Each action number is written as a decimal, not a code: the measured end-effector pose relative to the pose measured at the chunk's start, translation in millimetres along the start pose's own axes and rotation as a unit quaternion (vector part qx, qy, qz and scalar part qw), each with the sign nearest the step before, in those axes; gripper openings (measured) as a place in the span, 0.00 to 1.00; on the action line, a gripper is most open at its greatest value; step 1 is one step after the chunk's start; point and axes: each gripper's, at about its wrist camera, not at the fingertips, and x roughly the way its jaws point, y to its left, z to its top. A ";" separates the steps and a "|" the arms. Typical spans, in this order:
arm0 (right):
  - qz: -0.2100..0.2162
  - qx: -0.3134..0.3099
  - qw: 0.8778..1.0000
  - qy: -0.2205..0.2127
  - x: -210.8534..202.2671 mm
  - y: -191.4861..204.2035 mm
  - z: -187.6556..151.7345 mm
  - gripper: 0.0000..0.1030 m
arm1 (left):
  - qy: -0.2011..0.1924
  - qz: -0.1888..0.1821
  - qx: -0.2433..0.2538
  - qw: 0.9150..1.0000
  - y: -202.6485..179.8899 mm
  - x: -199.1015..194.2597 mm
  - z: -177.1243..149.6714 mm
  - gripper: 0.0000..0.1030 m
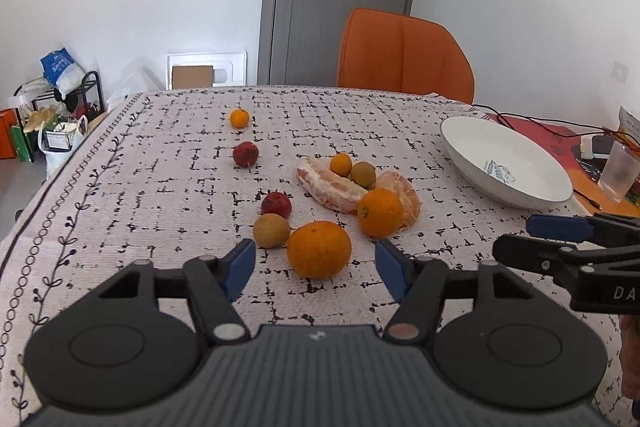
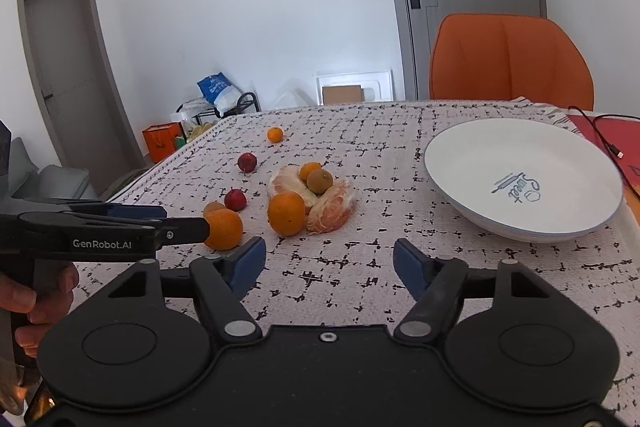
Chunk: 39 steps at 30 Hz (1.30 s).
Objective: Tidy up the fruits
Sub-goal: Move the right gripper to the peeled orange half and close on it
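"GenRobot.AI" stands in white on the side of the left hand-held gripper [image 2: 132, 217]. The white plate [image 2: 460, 163] bears blue script reading "Sweet". White letters "DA" show on the right hand-held gripper [image 1: 516, 239].

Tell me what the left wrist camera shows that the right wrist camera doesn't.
Only the left view shows the clear cup beyond the plate, and the brown fruit whole. Only the right view shows the brown door, the grey sofa, and the hand holding the left gripper. Both show the white plate, the peeled pomelo, the oranges, the orange chair and the checked tablecloth.
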 end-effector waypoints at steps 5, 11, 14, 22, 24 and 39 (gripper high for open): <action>-0.003 0.005 1.000 0.012 15.2 -2.4 3.0 0.60 | 0.013 -0.003 -0.005 1.000 2.0 12.9 1.5 0.54; -0.009 0.015 0.999 0.027 34.6 -5.8 6.7 0.51 | 0.028 -0.006 -0.010 1.000 3.4 26.5 0.3 0.47; -0.010 0.020 0.999 0.036 44.4 -7.8 8.1 0.50 | 0.031 -0.014 -0.018 0.999 6.1 31.3 -0.3 0.40; -0.012 0.010 0.999 0.047 64.6 -4.9 15.2 0.50 | 0.017 -0.007 -0.034 0.999 17.3 23.0 1.0 0.39; -0.017 0.006 0.998 0.052 70.9 -3.6 16.1 0.50 | 0.013 -0.002 -0.038 0.999 21.6 20.2 2.8 0.39; -0.034 -0.025 0.997 0.067 101.3 8.1 24.5 0.50 | 0.000 0.017 -0.066 0.998 47.2 12.4 3.3 0.39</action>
